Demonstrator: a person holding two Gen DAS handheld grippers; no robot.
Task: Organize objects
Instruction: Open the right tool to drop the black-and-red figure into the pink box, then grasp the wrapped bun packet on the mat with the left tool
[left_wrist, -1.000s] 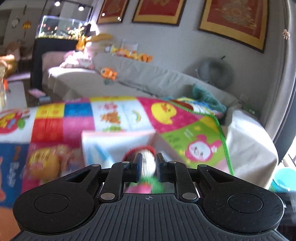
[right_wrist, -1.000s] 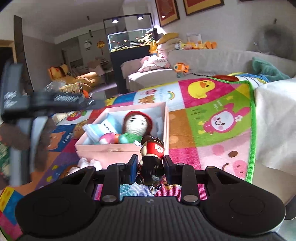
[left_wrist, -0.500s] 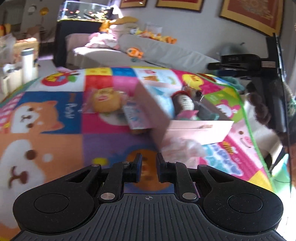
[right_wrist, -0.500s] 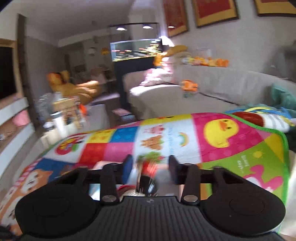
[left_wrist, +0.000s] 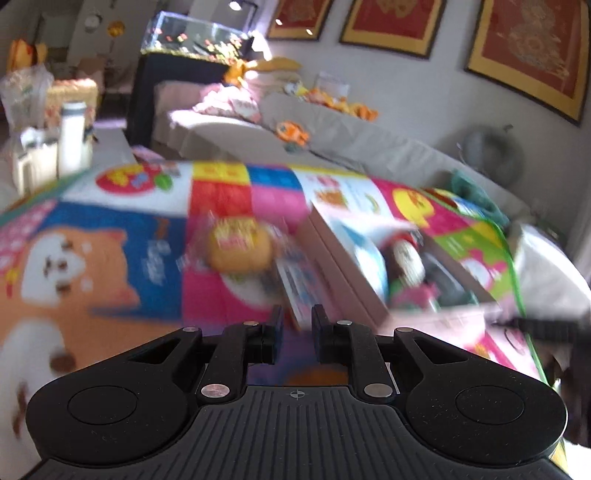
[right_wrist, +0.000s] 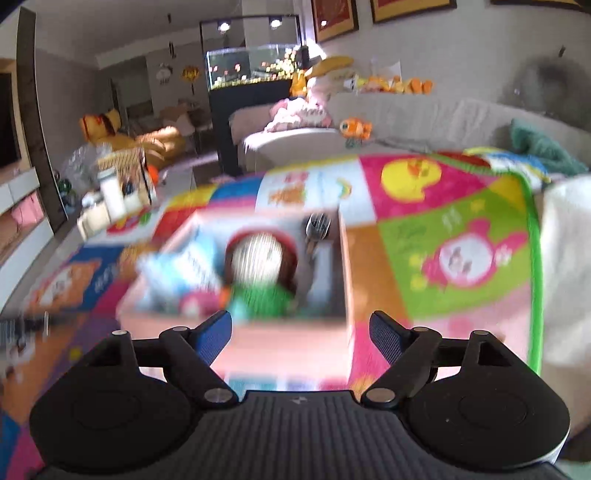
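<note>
A pink box (right_wrist: 295, 334) stands on the colourful play mat (right_wrist: 461, 288). It holds a red-hooded doll (right_wrist: 258, 258), a blue packet (right_wrist: 181, 273) and a small dark figure (right_wrist: 317, 229) at its far right corner. My right gripper (right_wrist: 300, 332) is open and empty just before the box's near wall. In the left wrist view the box (left_wrist: 343, 280) lies to the right, and a wrapped yellow bun (left_wrist: 238, 243) and a printed packet (left_wrist: 299, 291) lie on the mat left of it. My left gripper (left_wrist: 294, 332) is nearly shut and empty.
A grey sofa (right_wrist: 406, 114) with plush toys runs behind the mat. A fish tank (right_wrist: 255, 66) stands at the back. Bottles and jars (left_wrist: 70, 140) sit past the mat's far left edge. A white cloth (right_wrist: 565, 258) lies at the mat's right edge.
My right gripper has opened and let go of the small dark figure, which now lies in the box. My left gripper, which let go of the doll earlier, has swung toward the bun.
</note>
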